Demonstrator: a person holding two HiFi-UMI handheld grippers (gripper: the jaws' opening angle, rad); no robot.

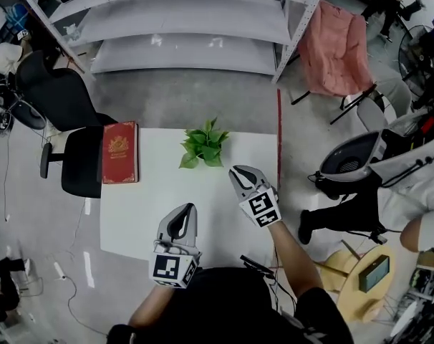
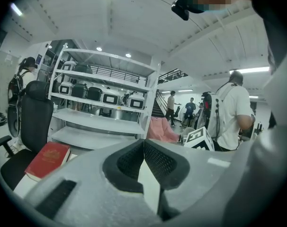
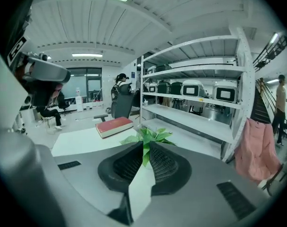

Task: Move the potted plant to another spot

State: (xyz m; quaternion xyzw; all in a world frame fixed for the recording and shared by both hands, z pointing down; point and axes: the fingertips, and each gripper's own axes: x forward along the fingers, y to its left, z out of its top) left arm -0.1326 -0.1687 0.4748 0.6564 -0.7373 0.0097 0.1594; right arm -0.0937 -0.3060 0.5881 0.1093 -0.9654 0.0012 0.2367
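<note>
One potted plant (image 1: 204,146) by table (image 1: 142,210) far edge | book (image 1: 120,153) left edge

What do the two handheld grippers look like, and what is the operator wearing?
The left gripper and right gripper match: light grey shells, black ribbed pads, and a rear cube with black-and-white square markers. The person wears a black top.
</note>
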